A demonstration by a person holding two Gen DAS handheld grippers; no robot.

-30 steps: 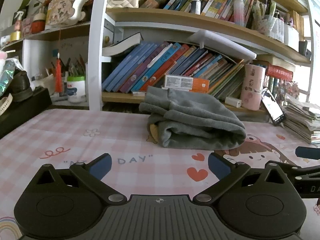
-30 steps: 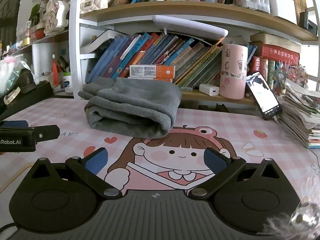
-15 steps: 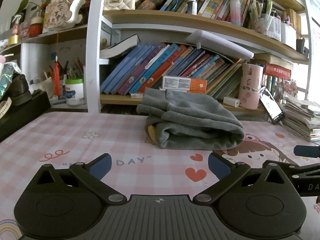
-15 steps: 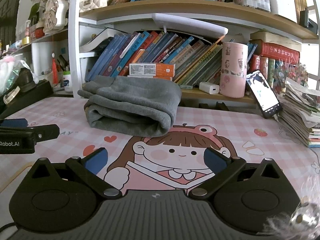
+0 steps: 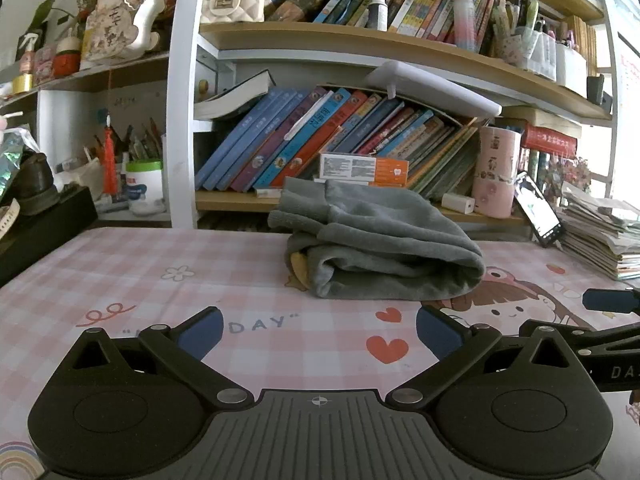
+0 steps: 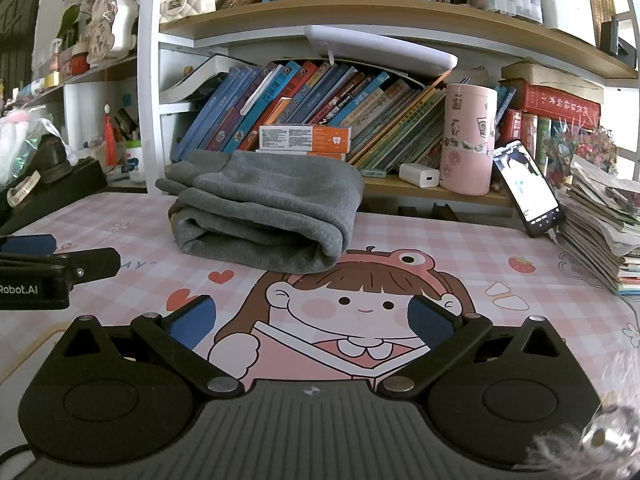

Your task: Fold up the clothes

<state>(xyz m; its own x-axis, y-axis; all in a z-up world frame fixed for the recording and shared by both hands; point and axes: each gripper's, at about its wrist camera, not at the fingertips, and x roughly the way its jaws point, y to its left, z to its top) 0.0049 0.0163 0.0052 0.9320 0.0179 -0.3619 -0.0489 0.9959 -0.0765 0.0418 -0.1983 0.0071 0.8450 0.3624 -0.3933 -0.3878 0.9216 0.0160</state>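
A grey garment (image 5: 380, 248) lies folded in a thick bundle on the pink checked table mat (image 5: 140, 272), near the back of the table; it also shows in the right wrist view (image 6: 268, 216). My left gripper (image 5: 318, 330) is open and empty, held low over the mat well in front of the bundle. My right gripper (image 6: 310, 316) is open and empty, over the cartoon girl print, in front and to the right of the bundle. Each gripper shows at the edge of the other's view.
A bookshelf (image 5: 360, 48) full of books stands right behind the table. A pink tumbler (image 6: 468, 140), a propped phone (image 6: 528, 188) and a paper stack (image 6: 600, 224) are at the back right. A black box (image 5: 40, 224) sits at the left edge.
Both grippers have drawn back slightly from the folded garment and tilted a little; the bundle sits a bit farther away. Both stay open and empty.
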